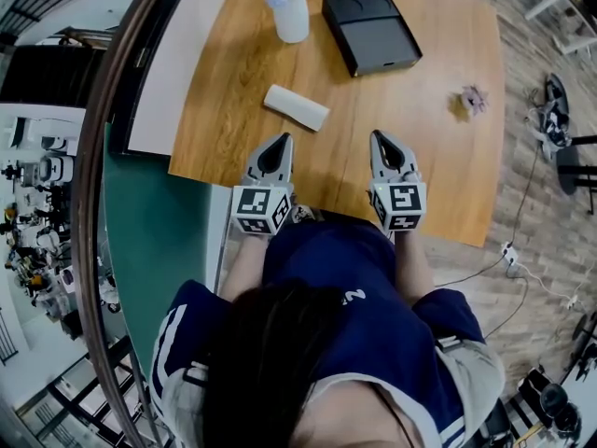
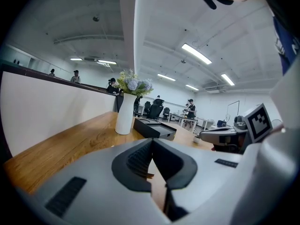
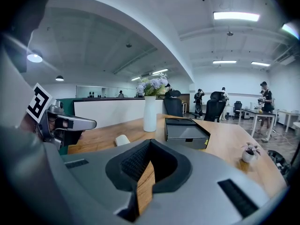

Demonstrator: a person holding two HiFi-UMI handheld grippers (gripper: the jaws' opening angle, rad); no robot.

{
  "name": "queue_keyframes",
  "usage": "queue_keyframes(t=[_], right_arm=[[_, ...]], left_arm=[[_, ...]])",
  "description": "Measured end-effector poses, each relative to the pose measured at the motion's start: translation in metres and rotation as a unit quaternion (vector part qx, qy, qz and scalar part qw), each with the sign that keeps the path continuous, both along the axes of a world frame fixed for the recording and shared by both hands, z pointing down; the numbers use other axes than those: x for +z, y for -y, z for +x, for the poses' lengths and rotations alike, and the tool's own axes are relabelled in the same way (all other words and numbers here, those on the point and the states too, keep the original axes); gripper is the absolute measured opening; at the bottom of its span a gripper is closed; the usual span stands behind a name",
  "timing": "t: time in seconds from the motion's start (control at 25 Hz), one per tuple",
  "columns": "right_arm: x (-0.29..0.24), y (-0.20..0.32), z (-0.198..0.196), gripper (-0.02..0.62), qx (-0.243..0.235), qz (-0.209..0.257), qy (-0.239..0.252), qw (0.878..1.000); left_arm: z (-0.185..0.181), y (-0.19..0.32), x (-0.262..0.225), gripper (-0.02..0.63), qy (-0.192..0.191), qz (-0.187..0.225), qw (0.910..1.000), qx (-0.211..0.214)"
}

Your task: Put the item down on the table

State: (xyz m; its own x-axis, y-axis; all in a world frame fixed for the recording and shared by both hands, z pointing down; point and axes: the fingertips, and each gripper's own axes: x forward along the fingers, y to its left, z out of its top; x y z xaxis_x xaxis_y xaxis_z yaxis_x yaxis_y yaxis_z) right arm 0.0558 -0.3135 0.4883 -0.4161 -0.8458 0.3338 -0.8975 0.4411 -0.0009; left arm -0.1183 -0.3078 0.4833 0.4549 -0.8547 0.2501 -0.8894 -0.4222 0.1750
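A white oblong item [image 1: 297, 107] lies flat on the wooden table [image 1: 420, 185], ahead of my left gripper; its end also shows in the right gripper view [image 3: 123, 139]. My left gripper [image 1: 283, 139] hovers over the table's near edge, jaws shut with nothing between them [image 2: 152, 142]. My right gripper [image 1: 381, 136] is level with it to the right, also shut and empty [image 3: 150, 144]. Neither gripper touches the item. Each gripper shows in the other's view: the right gripper [image 2: 225, 137] and the left gripper [image 3: 65, 123].
A white vase with flowers [image 1: 291, 12] stands at the table's far side, a black box [image 1: 370, 31] right of it. A small potted plant [image 1: 473, 99] sits near the right edge. A white and green partition [image 1: 159, 82] borders the table's left.
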Motion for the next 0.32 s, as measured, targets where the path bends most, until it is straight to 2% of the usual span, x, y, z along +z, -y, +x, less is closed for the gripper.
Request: queue_keyframes(t=[0.32], right_arm=[[0.0038,0.0033,0.0049,0.008,0.005,-0.004,-0.006,1.000]], left_arm=[[0.0010,0.0056,-0.0003,0.003,-0.003,0.001,1.0000,-0.004]])
